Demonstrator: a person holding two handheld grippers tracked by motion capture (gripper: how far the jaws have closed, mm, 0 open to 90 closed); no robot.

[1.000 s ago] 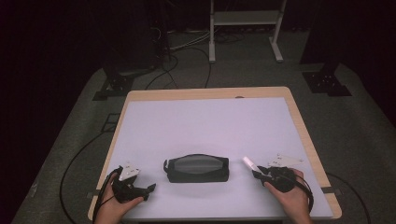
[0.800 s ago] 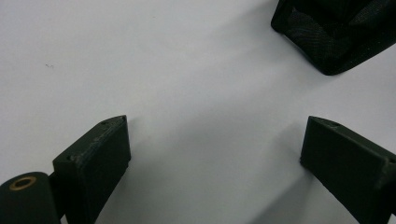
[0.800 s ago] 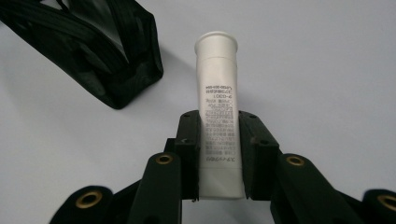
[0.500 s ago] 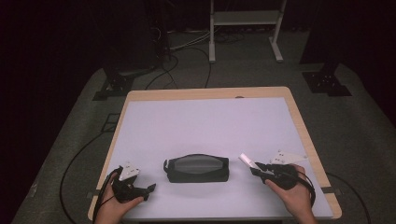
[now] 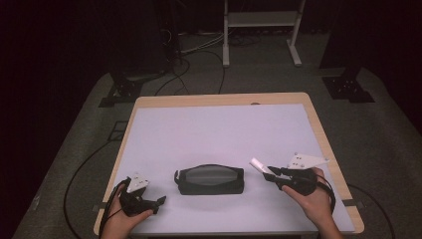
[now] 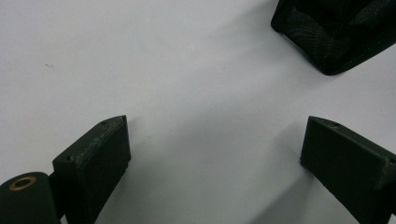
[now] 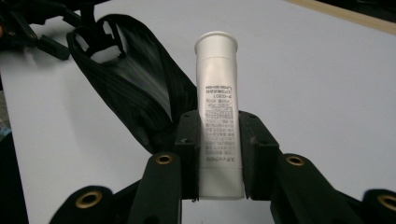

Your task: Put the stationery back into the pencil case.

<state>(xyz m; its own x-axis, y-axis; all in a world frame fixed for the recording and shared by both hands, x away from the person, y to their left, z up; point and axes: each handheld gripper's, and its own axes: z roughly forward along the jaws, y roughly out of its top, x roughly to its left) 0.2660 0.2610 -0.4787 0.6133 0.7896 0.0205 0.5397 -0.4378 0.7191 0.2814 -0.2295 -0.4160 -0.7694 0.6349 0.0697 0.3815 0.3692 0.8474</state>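
Right gripper (image 7: 218, 154), jaws clenched on a white tube (image 7: 218, 112), holds it just beside the open black pouch (image 5: 209, 179) lying mid-table (image 5: 209, 129); left gripper (image 6: 212, 158), released and empty, rests nearby; insertion into the pouch apparently remains undone.

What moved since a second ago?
The right claw, shut on the white tube, slid a little toward the black pouch. Nothing was picked up or let go. The pouch stayed put on the table, and the left claw stayed open beside it.
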